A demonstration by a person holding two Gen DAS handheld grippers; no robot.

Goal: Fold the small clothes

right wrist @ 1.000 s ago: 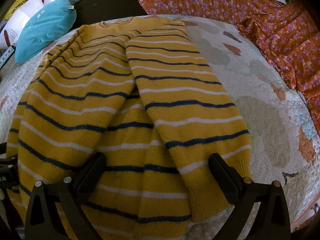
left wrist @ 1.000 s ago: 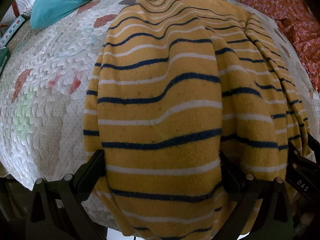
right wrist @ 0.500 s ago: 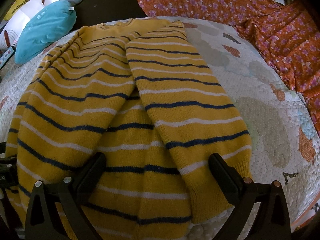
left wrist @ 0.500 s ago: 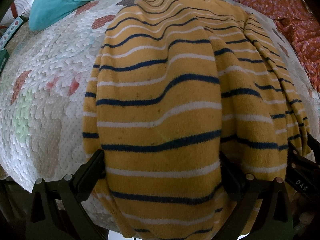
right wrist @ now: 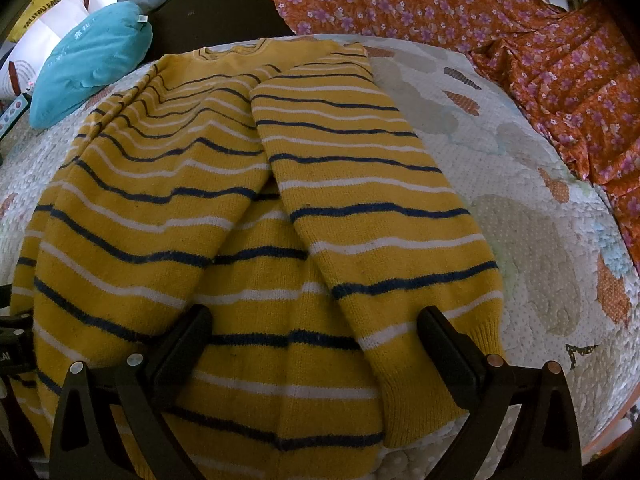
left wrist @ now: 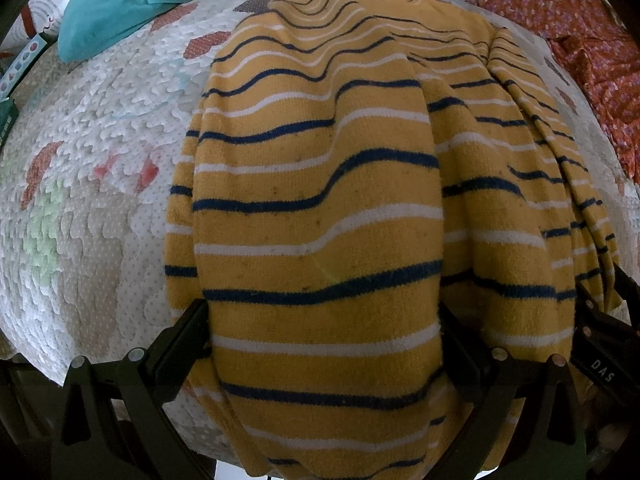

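We've got a teal pillow [right wrist: 90,62] far left; the yellow striped sweater [right wrist: 248,216] lies on the quilted bed [right wrist: 532,248], sleeves folded in. Left tongs [left wrist: 322,334] and right tongs [right wrist: 314,334] both gape wide at its hem; orange floral fabric [right wrist: 520,28] sits right.

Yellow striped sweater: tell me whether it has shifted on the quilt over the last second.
No. The yellow striped sweater lies as before: its folded sleeve cuff sits at the same spot beside the quilt patches.
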